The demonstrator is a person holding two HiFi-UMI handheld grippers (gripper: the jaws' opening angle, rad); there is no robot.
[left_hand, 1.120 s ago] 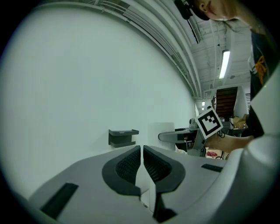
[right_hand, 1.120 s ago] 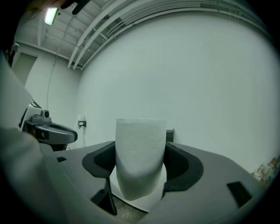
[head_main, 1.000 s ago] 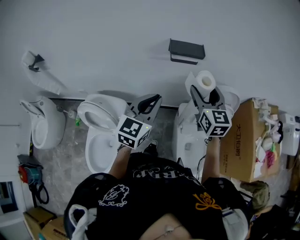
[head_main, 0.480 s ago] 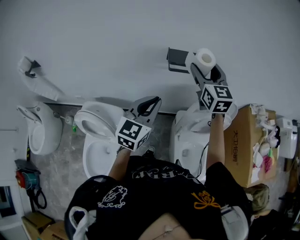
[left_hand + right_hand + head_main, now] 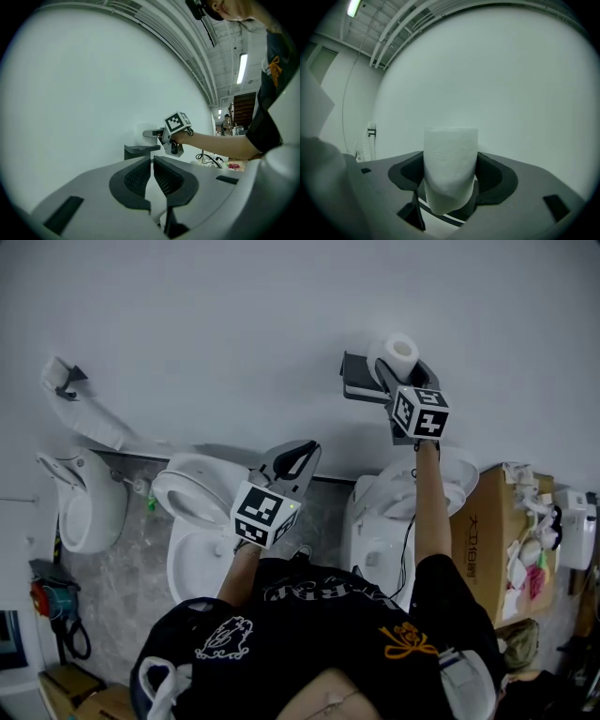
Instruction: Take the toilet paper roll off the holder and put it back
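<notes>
A white toilet paper roll (image 5: 395, 354) is clamped in my right gripper (image 5: 401, 371), raised against the white wall just above and to the right of the dark wall holder (image 5: 357, 381). In the right gripper view the roll (image 5: 450, 166) fills the space between the two jaws, with bare wall behind it. My left gripper (image 5: 293, 461) hangs lower over the toilets, its jaws nearly together with nothing between them (image 5: 153, 176). The left gripper view shows the holder (image 5: 140, 151) with the right gripper (image 5: 159, 135) at it.
Below stand a white toilet (image 5: 195, 512) with its lid up, another toilet (image 5: 389, 521) to the right, and a urinal-like bowl (image 5: 80, 498) at left. A cardboard box (image 5: 502, 540) with clutter sits at right. A white wall fixture (image 5: 80, 404) hangs upper left.
My right gripper has lifted the roll from above the right toilet up to the wall holder. The left gripper stayed about where it was.
</notes>
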